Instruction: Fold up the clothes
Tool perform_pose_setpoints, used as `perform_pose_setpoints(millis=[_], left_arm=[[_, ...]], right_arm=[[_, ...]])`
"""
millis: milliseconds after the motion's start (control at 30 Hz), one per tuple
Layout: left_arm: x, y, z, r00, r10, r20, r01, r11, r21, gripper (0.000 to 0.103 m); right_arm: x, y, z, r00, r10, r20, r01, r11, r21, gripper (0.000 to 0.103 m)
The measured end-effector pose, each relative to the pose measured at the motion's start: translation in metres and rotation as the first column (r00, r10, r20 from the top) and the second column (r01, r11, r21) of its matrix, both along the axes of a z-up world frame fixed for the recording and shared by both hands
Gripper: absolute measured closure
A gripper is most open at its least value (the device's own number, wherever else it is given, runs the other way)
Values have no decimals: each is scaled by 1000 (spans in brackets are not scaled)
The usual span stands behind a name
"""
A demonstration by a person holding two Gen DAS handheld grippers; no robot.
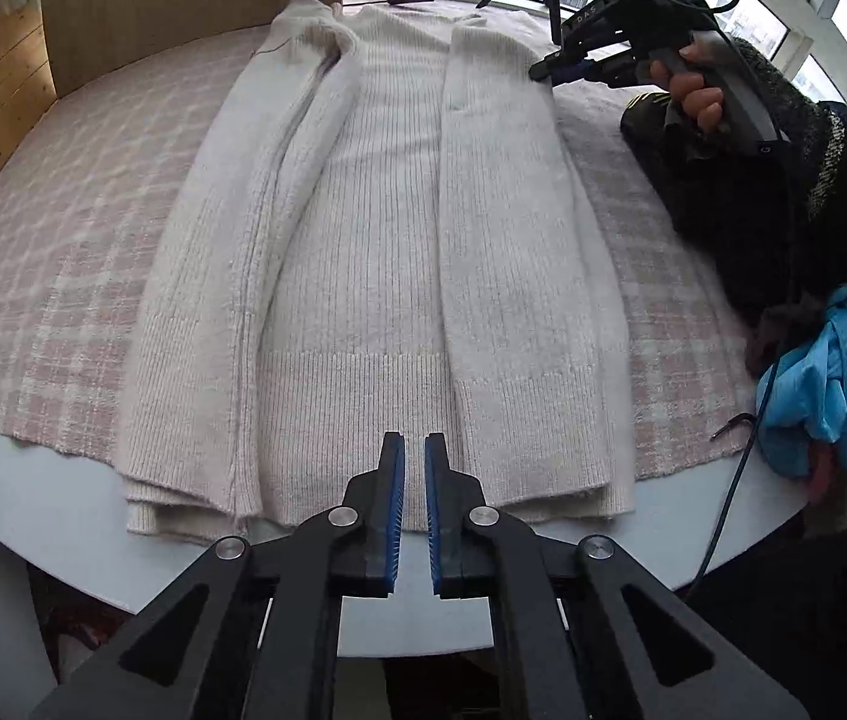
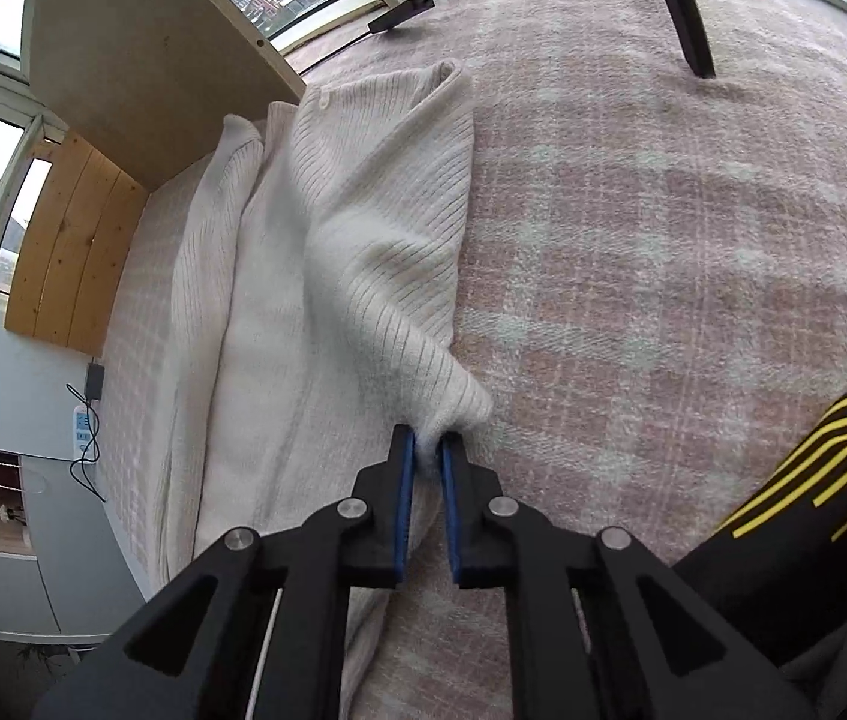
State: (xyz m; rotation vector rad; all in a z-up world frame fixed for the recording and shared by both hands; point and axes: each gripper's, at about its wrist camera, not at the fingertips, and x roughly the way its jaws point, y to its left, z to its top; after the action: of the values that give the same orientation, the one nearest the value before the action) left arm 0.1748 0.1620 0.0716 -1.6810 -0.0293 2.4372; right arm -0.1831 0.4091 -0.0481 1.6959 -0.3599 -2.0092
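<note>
We pinch the cream ribbed sweater [image 2: 363, 228] at its side edge between the right gripper [image 2: 427, 450] pads; our left gripper [image 1: 415, 456] (closed, empty) hovers over the hem just ahead; next, carry that edge inward.

Soft window daylight, fisheye-warped edges, sharp

- A cream ribbed knit sweater [image 1: 375, 276] lies flat and lengthwise on the pink-and-white checked cloth.
- Both long sides are folded inward over the middle panel, leaving a narrow central strip showing.
- Its ribbed hem sits at the near table edge.
- One fold at its far right edge [image 2: 447, 414] is pinched up, slightly lifted.
</note>
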Motion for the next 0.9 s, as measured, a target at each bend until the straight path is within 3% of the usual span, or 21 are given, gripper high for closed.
perform_pose_setpoints(millis=[67,133,167,233,333,400,467,500,567,600,667,767,900], left_arm=[[4,20,3,997,-71,-18,72,997,27,92],[7,40,7,989,-142,-38,144,988,54,74],[9,50,9,983,-176,-49,179,982,66,59],[10,70,3,971,-235,-40,237,970,55,55],[12,89,-11,962,-271,-12,271,962,-26,52],[10,92,-18,967,-253,-9,252,965,-71,52],[8,89,-17,971,-240,-21,238,970,-55,57],[8,86,-16,971,-238,-28,236,970,-59,72],[5,78,-14,972,-234,-28,232,971,-51,86],[3,72,-13,975,-222,-18,222,975,-12,88],[0,64,-11,980,-198,-3,198,980,37,89],[1,66,-11,979,-204,3,204,978,35,89],[-3,69,-13,977,-211,14,210,977,37,89]], right_arm=[[4,-5,8,1000,20,-11,-20,1000,4,89],[7,0,20,999,8,-52,-8,1000,-3,84],[7,4,23,998,-5,-69,4,1000,-3,79],[5,10,26,996,-26,-88,26,1000,1,52],[3,6,17,996,-14,-83,16,1000,20,52],[3,0,9,997,6,-77,-4,999,33,52],[4,-8,4,996,31,-82,-29,999,32,54],[5,-11,4,996,52,-68,-51,999,15,59],[2,-9,10,998,51,-40,-53,998,-40,60],[0,-8,13,998,48,-28,-50,996,-68,60],[-15,9,28,995,-63,-83,54,992,-111,60],[-54,21,35,977,-183,-112,167,976,-138,60],[-99,3,24,971,-162,-178,161,987,-17,60]])
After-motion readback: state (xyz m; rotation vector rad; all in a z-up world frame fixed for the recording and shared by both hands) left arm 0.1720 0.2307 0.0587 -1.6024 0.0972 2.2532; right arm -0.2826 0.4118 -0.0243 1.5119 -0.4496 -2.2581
